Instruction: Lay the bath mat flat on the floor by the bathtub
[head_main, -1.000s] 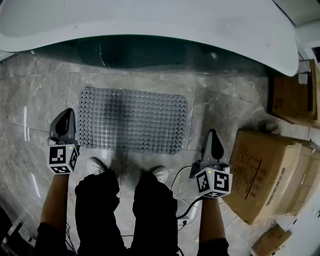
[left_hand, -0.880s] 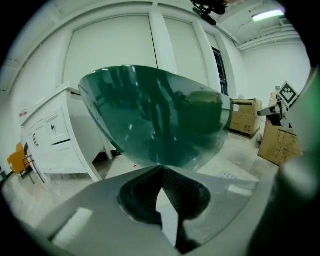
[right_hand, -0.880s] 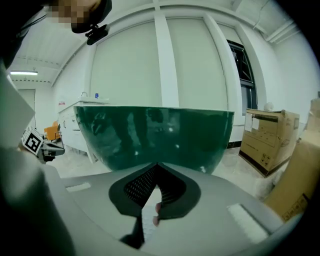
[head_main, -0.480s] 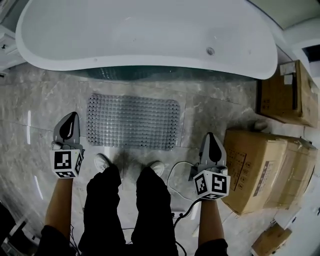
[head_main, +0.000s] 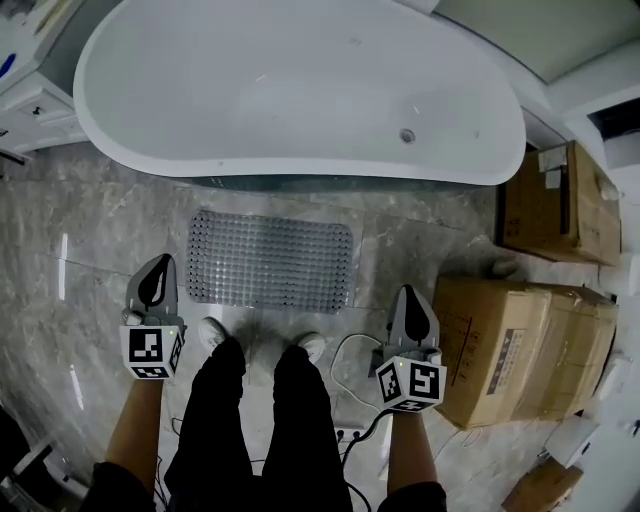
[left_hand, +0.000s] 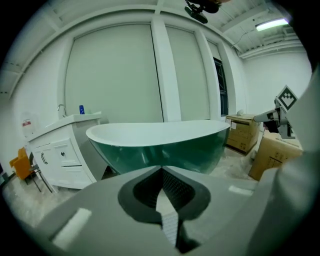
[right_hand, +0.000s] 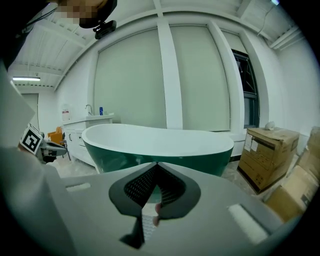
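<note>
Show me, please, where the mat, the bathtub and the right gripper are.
mat (head_main: 270, 262): head view, middle of its studded surface.
bathtub (head_main: 300, 95): head view, bare inside of the basin.
right gripper (head_main: 410, 295): head view, tips of its shut jaws.

Bathroom: white oval freestanding bathtub (head_main: 300, 90), green outside, ahead of right gripper (head_main: 410, 296); grey marble floor tiles (head_main: 90, 230) beneath it; brown cardboard boxes (head_main: 520, 350) stacked to its right.

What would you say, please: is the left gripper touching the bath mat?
Apart. The head view shows bare floor between the left gripper and the bath mat.
</note>
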